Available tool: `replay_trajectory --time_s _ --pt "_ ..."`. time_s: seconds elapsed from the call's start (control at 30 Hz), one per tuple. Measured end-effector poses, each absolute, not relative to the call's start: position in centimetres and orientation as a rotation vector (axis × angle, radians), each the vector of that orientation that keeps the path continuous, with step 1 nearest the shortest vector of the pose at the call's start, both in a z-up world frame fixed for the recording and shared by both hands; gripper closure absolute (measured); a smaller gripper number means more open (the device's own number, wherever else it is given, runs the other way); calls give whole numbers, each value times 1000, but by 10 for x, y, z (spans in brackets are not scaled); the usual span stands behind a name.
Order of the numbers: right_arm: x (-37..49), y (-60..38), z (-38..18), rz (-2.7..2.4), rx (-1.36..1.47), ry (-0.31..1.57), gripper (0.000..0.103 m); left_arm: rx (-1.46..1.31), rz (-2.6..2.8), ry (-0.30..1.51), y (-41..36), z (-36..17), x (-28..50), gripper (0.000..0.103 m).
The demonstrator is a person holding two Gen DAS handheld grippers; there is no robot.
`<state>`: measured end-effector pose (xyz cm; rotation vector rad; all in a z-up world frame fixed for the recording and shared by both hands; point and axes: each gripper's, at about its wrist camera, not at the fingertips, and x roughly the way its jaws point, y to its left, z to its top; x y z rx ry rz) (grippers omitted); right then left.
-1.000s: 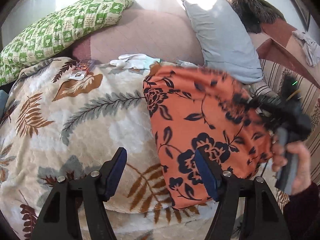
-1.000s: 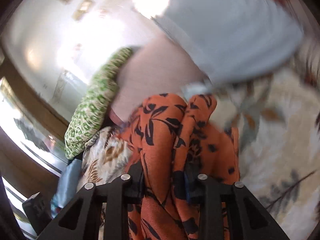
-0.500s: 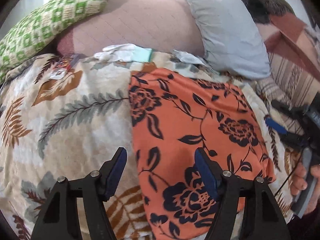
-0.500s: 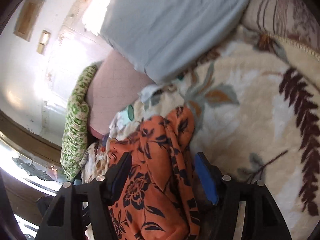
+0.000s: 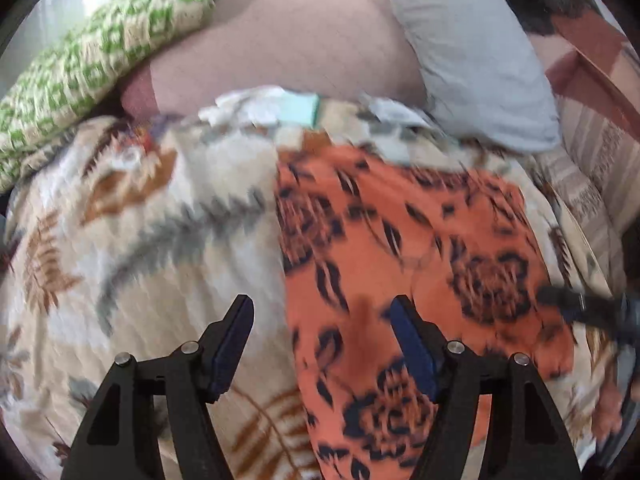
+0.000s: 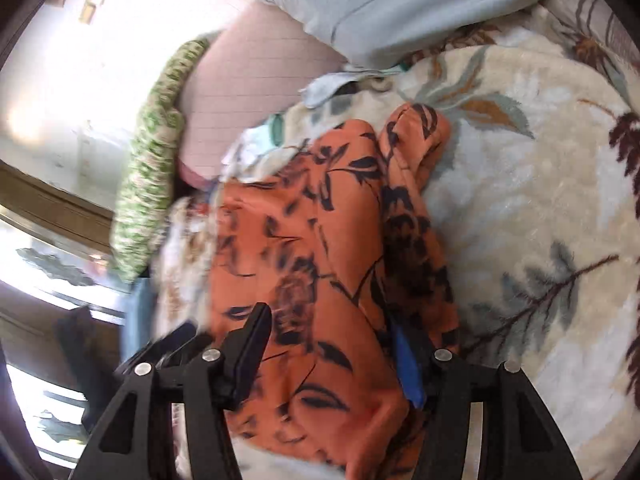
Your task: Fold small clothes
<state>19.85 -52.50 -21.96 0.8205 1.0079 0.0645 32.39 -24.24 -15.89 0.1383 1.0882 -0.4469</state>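
The left tongs point steeply downward, jaws wide apart and gripping nothing. The right tongs are closing, with cloth between them.

Leaf-print blanket w/ orange floral garment spread on it; prob. a bed.

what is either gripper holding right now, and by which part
Nothing is held. The left gripper hangs open above the orange floral cloth's left edge; the right gripper, its jaws closing, straddles a raised fold without pressing it.
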Motion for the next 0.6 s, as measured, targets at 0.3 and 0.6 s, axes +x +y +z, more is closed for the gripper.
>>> replay_trajectory --time_s 0.3,0.6 --pt "206 -523 -260 -27 717 1224 41 263 -327 1165 -284 -210 374 30" --pt "183 -536 -183 50 684 933 39 138 -430 1095 -248 -172 331 30"
